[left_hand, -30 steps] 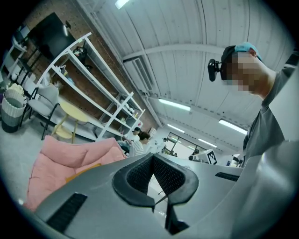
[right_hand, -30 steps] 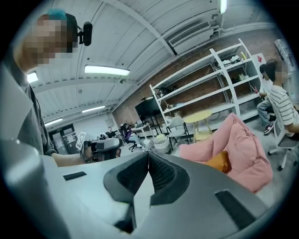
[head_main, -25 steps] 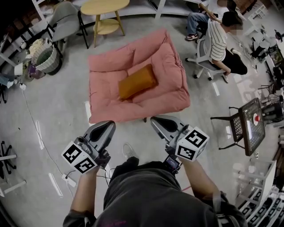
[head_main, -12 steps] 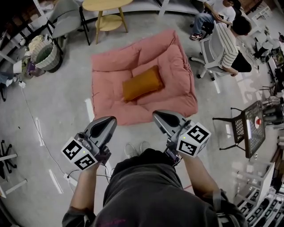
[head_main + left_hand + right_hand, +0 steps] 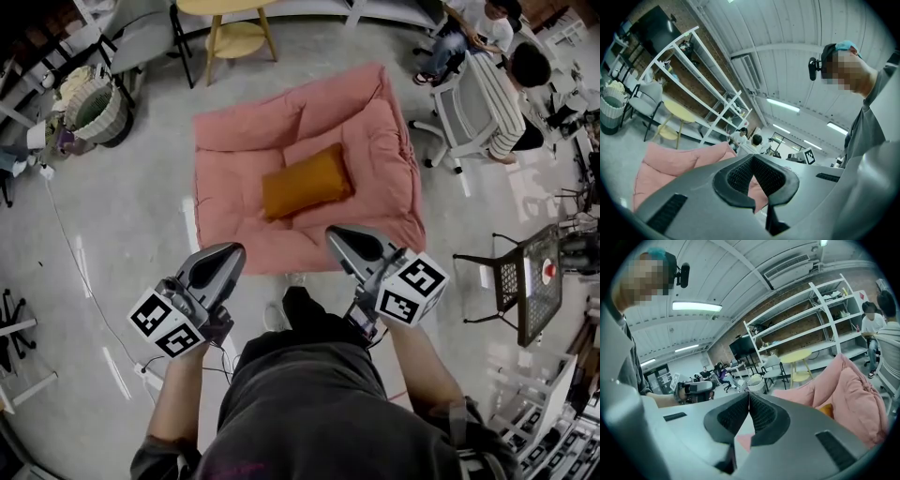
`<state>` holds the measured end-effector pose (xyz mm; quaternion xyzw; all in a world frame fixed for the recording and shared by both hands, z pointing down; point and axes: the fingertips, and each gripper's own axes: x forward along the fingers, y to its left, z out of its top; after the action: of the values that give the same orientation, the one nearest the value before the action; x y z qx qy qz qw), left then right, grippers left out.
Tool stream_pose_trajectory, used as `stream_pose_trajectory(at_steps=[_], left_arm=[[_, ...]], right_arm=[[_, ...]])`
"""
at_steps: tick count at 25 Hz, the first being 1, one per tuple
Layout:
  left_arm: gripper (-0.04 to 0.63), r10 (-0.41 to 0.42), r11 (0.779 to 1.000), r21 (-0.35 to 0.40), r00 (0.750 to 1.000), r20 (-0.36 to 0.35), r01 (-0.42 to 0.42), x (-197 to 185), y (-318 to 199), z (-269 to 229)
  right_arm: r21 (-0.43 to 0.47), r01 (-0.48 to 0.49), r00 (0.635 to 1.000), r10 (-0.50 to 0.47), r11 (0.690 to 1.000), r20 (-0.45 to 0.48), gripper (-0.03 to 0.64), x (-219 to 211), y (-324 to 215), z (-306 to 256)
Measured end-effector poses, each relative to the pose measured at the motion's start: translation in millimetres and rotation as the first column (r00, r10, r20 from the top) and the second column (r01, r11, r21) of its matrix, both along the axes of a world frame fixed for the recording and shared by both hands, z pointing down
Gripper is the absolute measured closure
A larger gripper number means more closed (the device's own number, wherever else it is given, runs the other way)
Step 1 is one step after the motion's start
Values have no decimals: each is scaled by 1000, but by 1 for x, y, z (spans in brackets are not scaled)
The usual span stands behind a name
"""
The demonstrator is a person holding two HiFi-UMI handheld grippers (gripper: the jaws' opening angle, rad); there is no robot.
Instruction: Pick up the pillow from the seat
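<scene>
The left gripper (image 5: 223,255) and the right gripper (image 5: 343,238) both have jaws pressed together and hold nothing. Ahead at 12 o'clock, the orange pillow (image 5: 307,182) lies in the middle of the pink seat (image 5: 236,183). Beyond, at 11 o'clock, stands a yellow table (image 5: 236,39).

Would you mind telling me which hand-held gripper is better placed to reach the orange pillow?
Right, probably: the right hand-held gripper hangs nearer the orange pillow on the pink seat; the left hand-held gripper is farther aside. Both are shut, so either must open.
</scene>
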<state>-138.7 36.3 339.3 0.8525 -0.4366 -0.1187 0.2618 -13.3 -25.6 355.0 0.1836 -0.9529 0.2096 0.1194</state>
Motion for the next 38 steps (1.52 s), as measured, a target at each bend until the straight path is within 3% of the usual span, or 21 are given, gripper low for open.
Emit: stream_pose_trajectory(at_steps=[10, 23, 38], left_arm=[[584, -35, 997, -69, 999, 14, 36, -3, -77, 26], [584, -74, 977, -198, 997, 24, 77, -3, -162, 83], [584, -3, 955, -298, 1000, -21, -3, -8, -190, 133]], right_arm=[[-56, 29, 999, -31, 998, -37, 601, -9, -87, 48], [-140, -12, 993, -5, 990, -120, 601, -5, -191, 132], [-172, -142, 949, 85, 975, -302, 600, 9, -245, 221]])
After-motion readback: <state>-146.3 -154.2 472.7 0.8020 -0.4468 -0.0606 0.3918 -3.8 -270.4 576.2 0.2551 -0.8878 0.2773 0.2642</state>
